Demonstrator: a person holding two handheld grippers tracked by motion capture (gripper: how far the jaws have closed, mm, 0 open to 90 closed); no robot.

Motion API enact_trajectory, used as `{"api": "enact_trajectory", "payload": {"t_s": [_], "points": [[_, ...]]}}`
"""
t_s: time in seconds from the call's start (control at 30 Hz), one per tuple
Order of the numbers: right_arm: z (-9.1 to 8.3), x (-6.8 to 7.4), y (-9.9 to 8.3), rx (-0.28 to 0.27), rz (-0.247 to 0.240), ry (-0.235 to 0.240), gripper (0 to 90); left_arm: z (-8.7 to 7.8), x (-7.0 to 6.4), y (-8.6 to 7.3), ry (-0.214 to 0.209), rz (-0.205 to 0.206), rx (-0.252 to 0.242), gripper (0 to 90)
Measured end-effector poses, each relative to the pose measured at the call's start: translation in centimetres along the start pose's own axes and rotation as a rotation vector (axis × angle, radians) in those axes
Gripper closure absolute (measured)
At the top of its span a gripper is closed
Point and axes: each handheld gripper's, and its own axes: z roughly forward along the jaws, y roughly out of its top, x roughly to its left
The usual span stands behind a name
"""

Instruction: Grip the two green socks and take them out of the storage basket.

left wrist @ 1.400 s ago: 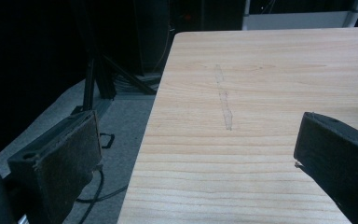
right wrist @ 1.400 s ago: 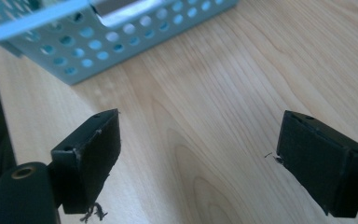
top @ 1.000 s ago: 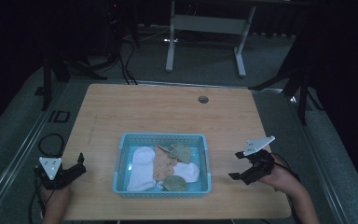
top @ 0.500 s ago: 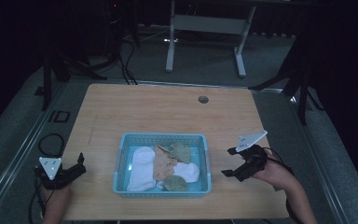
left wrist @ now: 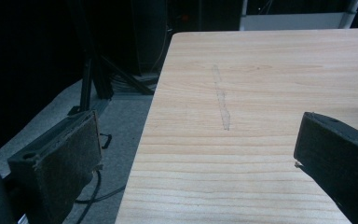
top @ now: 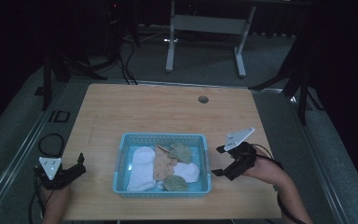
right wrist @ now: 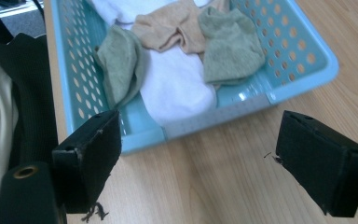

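Note:
A light blue plastic basket [top: 121, 154] sits near the table's front edge, with white [top: 141, 164], tan [top: 164, 163] and green socks [top: 181, 152] piled in it. My right gripper [top: 218, 161] hovers just right of the basket, open, its jaws pointing at the basket's right wall. In the right gripper view the basket [right wrist: 279, 79] lies just ahead, with two green socks [right wrist: 230, 43], a tan sock [right wrist: 173, 29] and a white sock [right wrist: 177, 88] inside. My left gripper [top: 80, 165] rests open at the table's front left corner, nothing between its jaws.
The wooden table [top: 163, 112] has a round cable hole [top: 203, 99] at the back right. A faint scuff line [left wrist: 222, 100] marks the bare wood ahead of the left gripper. A metal stand [top: 205, 28] and cables are on the floor beyond.
My right gripper has moved left toward the basket's right wall and turned to face it. The left gripper has stayed put.

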Motion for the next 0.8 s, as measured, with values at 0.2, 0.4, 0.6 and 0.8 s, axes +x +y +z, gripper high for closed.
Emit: {"api": "enact_trajectory", "payload": {"t_s": [0.2,0.4,0.6,0.8], "points": [[0.9,0.4,1.2,0.022,-0.037,0.018,14.6,0.0,0.0,0.0,-0.001,0.0,0.0,0.4],[1.7,0.5,2.1,0.031,-0.05,0.036,14.6,0.0,0.0,0.0,-0.002,0.002,0.001,0.4],[3.0,0.9,3.1,0.052,-0.076,0.06,14.7,0.0,0.0,0.0,-0.002,0.001,0.001,0.4],[4.2,1.1,3.8,0.076,-0.093,0.101,18.7,0.0,0.0,0.0,-0.004,-0.001,-0.001,0.4]]}}
